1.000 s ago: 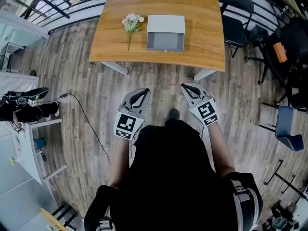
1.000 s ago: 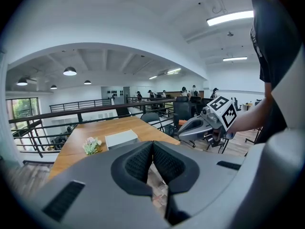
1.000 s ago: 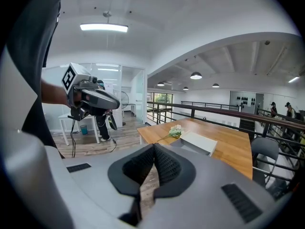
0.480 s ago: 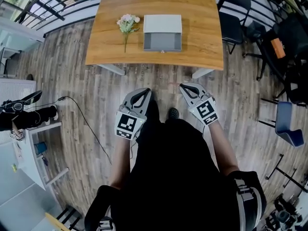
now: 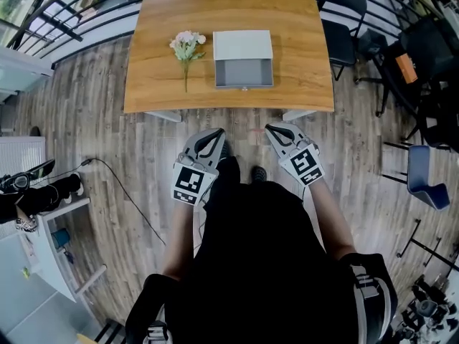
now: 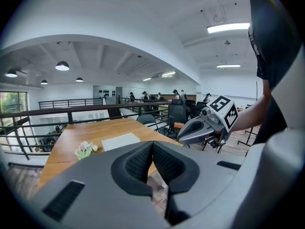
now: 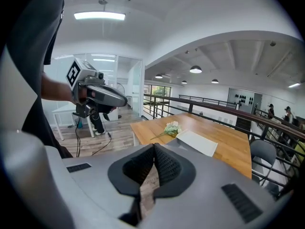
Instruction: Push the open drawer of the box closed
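Note:
A white box (image 5: 243, 46) stands on the wooden table (image 5: 158, 84), its grey drawer (image 5: 244, 73) pulled out toward me. The box (image 6: 121, 140) also shows in the left gripper view, and in the right gripper view the box (image 7: 196, 142) lies beyond the jaws. My left gripper (image 5: 213, 135) and right gripper (image 5: 276, 129) hover over the floor short of the table's near edge, apart from the box. Both are shut with nothing between the jaws: left gripper (image 6: 152, 142), right gripper (image 7: 154, 146).
A small bunch of flowers (image 5: 186, 45) lies left of the box. Dark chairs (image 5: 343, 9) stand at the table's right side, and a blue chair (image 5: 424, 185) further right. A black cable (image 5: 125, 185) runs across the floor at left beside a white stand (image 5: 50, 235).
The person has stepped toward the table: it sits lower and nearer in the head view. Both grippers have advanced with the body and stay shut.

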A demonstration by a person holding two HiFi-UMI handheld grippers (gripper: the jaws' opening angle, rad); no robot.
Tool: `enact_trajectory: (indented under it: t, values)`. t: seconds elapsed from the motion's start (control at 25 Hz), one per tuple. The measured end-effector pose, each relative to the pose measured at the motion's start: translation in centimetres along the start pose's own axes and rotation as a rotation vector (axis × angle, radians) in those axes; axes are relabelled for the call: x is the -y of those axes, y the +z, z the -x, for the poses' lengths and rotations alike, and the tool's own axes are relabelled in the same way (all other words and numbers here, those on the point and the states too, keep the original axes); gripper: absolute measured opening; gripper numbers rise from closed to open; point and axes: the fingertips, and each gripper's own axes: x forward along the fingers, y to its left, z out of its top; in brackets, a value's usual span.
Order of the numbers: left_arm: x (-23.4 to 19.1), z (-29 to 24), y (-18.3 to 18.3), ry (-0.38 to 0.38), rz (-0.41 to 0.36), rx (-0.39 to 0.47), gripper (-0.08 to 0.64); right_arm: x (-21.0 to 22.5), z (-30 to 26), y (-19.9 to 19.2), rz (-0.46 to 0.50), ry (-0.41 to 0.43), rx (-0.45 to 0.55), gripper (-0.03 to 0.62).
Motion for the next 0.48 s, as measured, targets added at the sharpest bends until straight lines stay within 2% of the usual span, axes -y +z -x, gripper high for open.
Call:
enact_trajectory:
  t: [0.2,0.48]
  values:
    - [-6.1,-0.8,0.2,0.005,0.002,-0.008,0.023,1.5,-4.2,2.4,-0.012,-0.045,0.006,0.015]
    - [-11.9,-2.9,1.2,-0.050,-0.038,-0.011,0.023,3.7,-9.4,4.6,-0.049,-0.101,0.008,0.015]
